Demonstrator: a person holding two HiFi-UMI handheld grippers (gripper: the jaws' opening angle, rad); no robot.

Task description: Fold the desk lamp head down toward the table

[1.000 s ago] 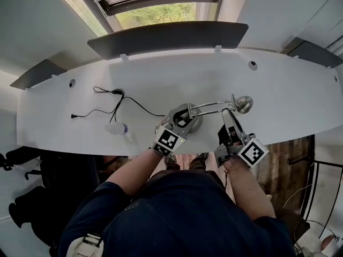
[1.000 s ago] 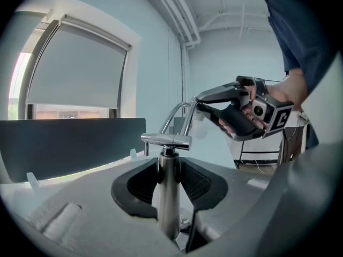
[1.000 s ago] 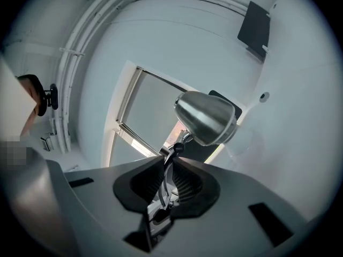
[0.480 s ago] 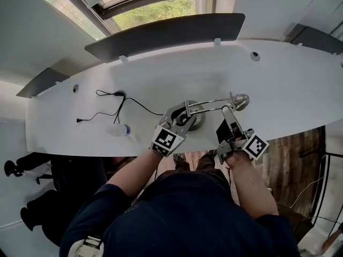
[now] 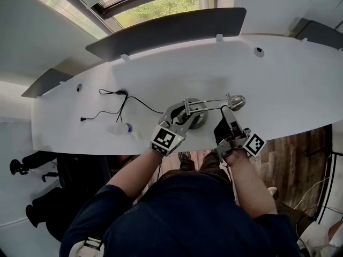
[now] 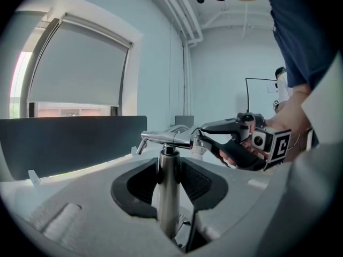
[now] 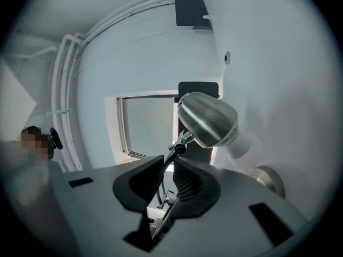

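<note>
Clamping the lamp post point(image 6: 169, 194) in the left claw point(image 5: 186, 114), pinching the lamp arm point(image 5: 211, 103) in the right claw point(image 7: 167, 167), just loosened slightly. Brace firmly; lower head point(image 7: 208, 119) slowly toward desk point(image 5: 278, 90).

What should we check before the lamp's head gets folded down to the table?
1. Left gripper holds the lamp post: ok, its fingers clamp both sides.
2. Right gripper holds the lamp arm: ok, the arm is between its fingers, which have just been opening slightly.
3. Lamp base rests on the table: ok.
4. Cable and bulb lie away from the lamp head: ok.
5. Gap left under the head: cannot tell.
</note>
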